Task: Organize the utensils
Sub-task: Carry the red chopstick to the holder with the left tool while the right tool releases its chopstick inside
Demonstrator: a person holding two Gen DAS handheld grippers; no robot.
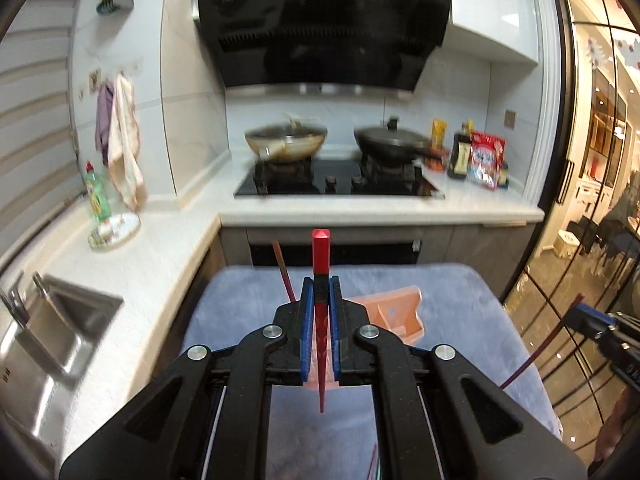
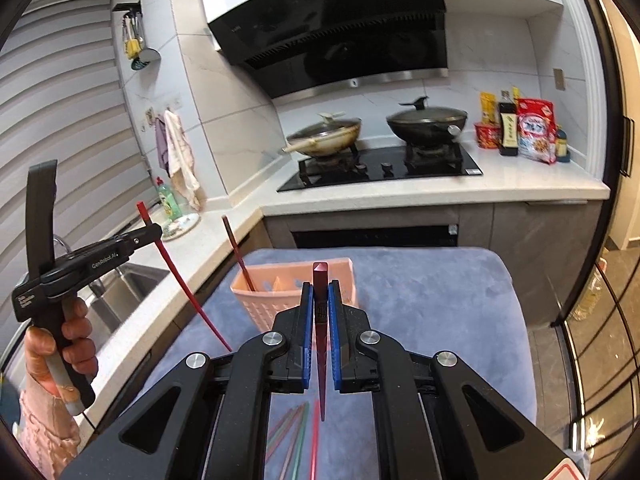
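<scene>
In the left wrist view my left gripper (image 1: 320,292) is shut on a bright red chopstick (image 1: 320,252) that stands upright between the blue pads. Behind it, a pink utensil basket (image 1: 396,316) sits on the blue cloth with a brown chopstick (image 1: 285,276) in it. My right gripper (image 2: 320,296) is shut on a dark red chopstick (image 2: 320,280), just in front of the pink basket (image 2: 264,304). The right wrist view also shows the left gripper (image 2: 154,234) raised at the left, gripping the red chopstick (image 2: 192,288). Several loose chopsticks (image 2: 298,436) lie on the cloth below.
The blue cloth (image 2: 420,300) covers a small table. A steel sink (image 1: 60,332), a green bottle (image 1: 96,194) and a plate (image 1: 114,230) are on the left counter. Two woks sit on the hob (image 2: 380,172). Glass doors (image 1: 592,160) run along the right.
</scene>
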